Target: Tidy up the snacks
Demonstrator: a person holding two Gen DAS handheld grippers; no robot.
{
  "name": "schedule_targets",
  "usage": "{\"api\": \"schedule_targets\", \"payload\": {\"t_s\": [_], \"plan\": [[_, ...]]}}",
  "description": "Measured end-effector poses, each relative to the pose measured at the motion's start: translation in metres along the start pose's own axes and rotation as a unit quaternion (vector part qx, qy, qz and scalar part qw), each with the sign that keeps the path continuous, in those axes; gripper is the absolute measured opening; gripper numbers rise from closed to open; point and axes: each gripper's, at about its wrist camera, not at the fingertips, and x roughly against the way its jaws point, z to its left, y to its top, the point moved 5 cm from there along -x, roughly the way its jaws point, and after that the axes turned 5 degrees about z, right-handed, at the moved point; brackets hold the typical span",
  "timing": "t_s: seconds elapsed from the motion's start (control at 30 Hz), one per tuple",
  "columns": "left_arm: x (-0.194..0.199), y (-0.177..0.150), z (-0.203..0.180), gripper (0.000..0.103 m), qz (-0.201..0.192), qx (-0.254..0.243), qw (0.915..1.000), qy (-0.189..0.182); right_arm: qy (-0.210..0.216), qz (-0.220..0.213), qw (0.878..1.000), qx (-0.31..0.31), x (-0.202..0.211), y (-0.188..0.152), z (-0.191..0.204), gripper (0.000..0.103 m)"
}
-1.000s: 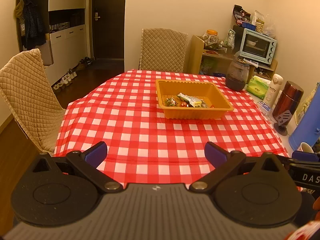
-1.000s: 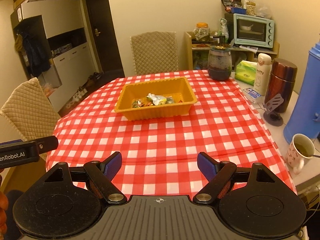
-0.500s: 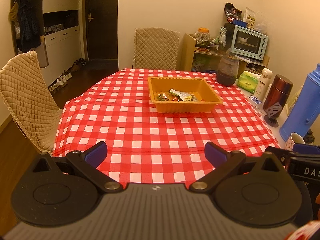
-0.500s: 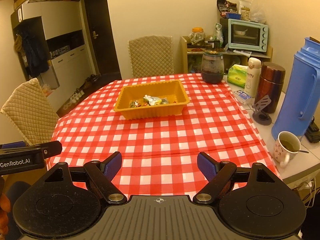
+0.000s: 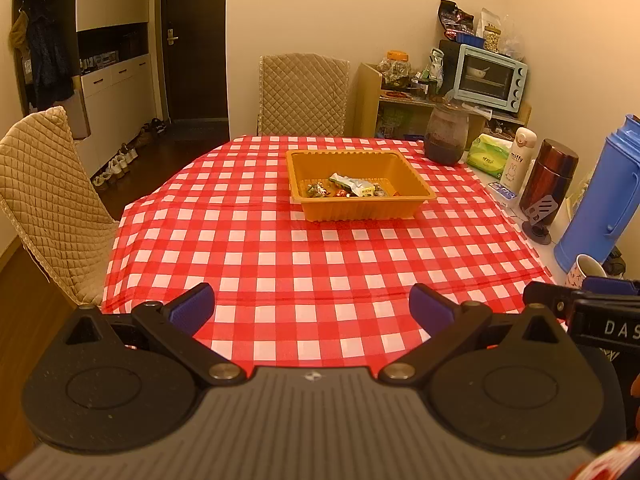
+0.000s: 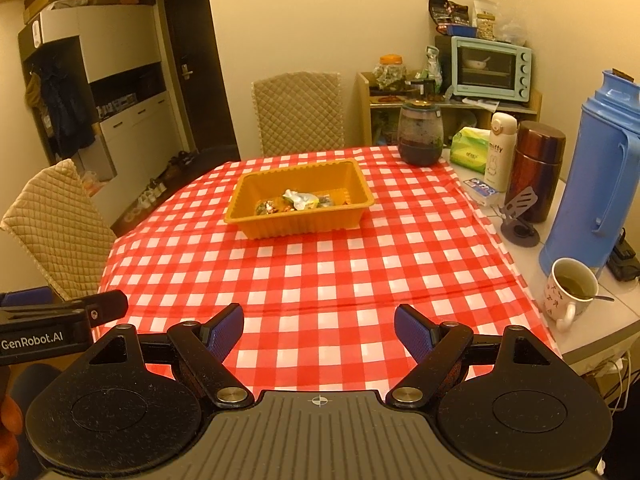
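Two quilted chairs: one (image 5: 48, 208) at 9 o'clock off the desk's left edge, one (image 5: 304, 94) at 12 o'clock behind the far edge. One desk (image 5: 320, 264) under a red-white check cloth.

Left hand-held gripper (image 5: 312, 308) at 6 o'clock, over the near edge, jaws wide apart, nothing between the two blue pads. Right hand-held gripper (image 6: 319, 330) same: spread wide, empty, above the near edge.

One orange tray (image 5: 416, 184) at 12 o'clock, on the far half of the cloth, well apart from both grippers. Snacks (image 5: 348, 189) all sit inside it, a small heap of wrapped pieces against the near wall; exact count can't be read, one pale green-white wrapper on top.

Right strip, 1 to 3 o'clock, one each: dark glass jar (image 6: 420, 136), green tissue pack (image 6: 470, 156), white bottle (image 6: 498, 152), brown flask (image 6: 536, 168), blue thermos jug (image 6: 596, 184), mug (image 6: 568, 292) with liquid and a spoon.

Behind at 1 o'clock: one shelf unit carrying one mint toaster oven (image 6: 490, 68).
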Motion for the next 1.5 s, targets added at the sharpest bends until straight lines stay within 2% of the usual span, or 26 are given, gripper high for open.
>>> {"api": "schedule_targets", "payload": {"t_s": [1.5], "plan": [[-0.0018,-0.0025,-0.0008,0.103,0.002,0.000,1.0000,0.000,0.005,0.003,1.000,-0.004,-0.0045,-0.0034,0.0039,0.082]]}}
